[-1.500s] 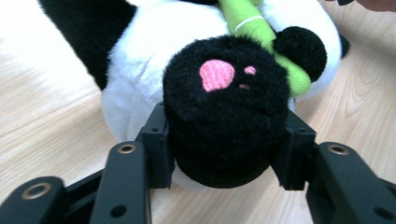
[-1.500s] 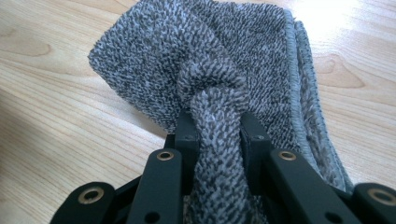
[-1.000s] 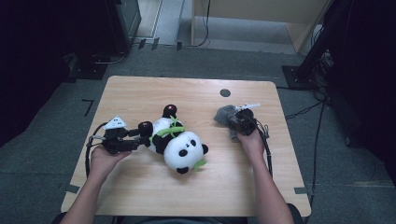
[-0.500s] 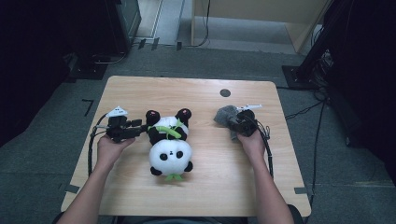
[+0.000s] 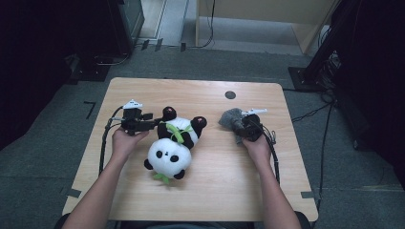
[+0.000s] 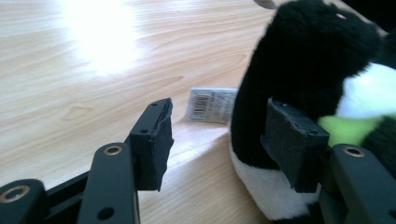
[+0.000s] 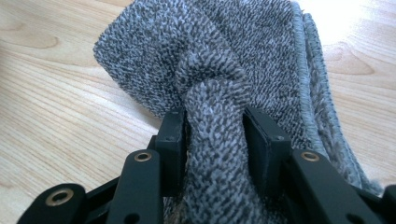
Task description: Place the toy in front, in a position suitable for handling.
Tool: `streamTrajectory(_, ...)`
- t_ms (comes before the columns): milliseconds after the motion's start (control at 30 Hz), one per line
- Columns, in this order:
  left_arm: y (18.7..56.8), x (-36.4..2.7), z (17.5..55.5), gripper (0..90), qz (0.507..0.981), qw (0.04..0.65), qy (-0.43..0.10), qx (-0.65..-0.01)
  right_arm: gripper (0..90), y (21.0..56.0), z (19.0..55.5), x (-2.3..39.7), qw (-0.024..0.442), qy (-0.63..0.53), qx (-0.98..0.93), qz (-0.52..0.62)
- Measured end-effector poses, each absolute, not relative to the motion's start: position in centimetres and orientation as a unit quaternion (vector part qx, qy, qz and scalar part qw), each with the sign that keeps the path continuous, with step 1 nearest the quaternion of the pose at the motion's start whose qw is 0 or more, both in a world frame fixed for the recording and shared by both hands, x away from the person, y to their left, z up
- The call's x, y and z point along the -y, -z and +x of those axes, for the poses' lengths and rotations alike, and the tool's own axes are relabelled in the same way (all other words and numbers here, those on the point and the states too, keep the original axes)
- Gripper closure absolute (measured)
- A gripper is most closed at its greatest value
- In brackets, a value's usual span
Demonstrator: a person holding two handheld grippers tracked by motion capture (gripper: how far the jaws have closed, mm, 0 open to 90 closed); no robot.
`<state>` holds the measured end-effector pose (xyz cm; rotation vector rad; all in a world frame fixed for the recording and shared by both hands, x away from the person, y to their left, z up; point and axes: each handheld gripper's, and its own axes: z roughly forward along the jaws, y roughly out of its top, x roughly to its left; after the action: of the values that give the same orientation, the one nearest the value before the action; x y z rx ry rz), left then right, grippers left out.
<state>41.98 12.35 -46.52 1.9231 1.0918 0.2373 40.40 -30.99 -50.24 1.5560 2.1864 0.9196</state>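
Observation:
A black-and-white panda plush (image 5: pixel 172 143) with a green scarf lies on the wooden table (image 5: pixel 215 191), its head toward the near edge. My left gripper (image 5: pixel 154 122) sits at its far left side. In the left gripper view the panda (image 6: pixel 303 60) leans against the right pad, and the left pad stands clear of it. This gripper (image 6: pixel 218 116) is open, its jaws having just been opening. My right gripper (image 5: pixel 237 125) is shut on a fold of a grey cloth (image 5: pixel 229 117). Although the jaws have just been opening, the pads of this gripper (image 7: pixel 215 116) still touch both sides of the cloth's (image 7: pixel 243 56) fold.
A white sewn label (image 6: pixel 212 105) lies flat on the wood beside the panda. A dark round spot (image 5: pixel 230 94) marks the table's far side. Cables trail from both grippers toward the near edge. Bare wood lies in front of the panda and the cloth.
The panda has swung round, so its head now points at the near edge. My left gripper moved right and farther away alongside it. The right hand stayed on the cloth.

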Motion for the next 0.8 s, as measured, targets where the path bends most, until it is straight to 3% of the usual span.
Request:
streamTrajectory(367,44.5,-14.2,39.0,49.5,0.779,0.434,-0.116,-0.438,61.8,50.4,40.3,31.3,0.150,-0.326,-0.759,0.544)
streamTrajectory(600,42.9,-13.3,34.8,60.4,0.782,0.449,-0.129,-0.413,61.3,50.5,40.2,31.4,0.150,-0.331,-0.758,0.542)
streamTrajectory(800,41.4,-11.7,30.4,61.9,0.782,0.466,-0.132,-0.393,61.0,50.6,40.0,31.4,0.154,-0.335,-0.757,0.539)
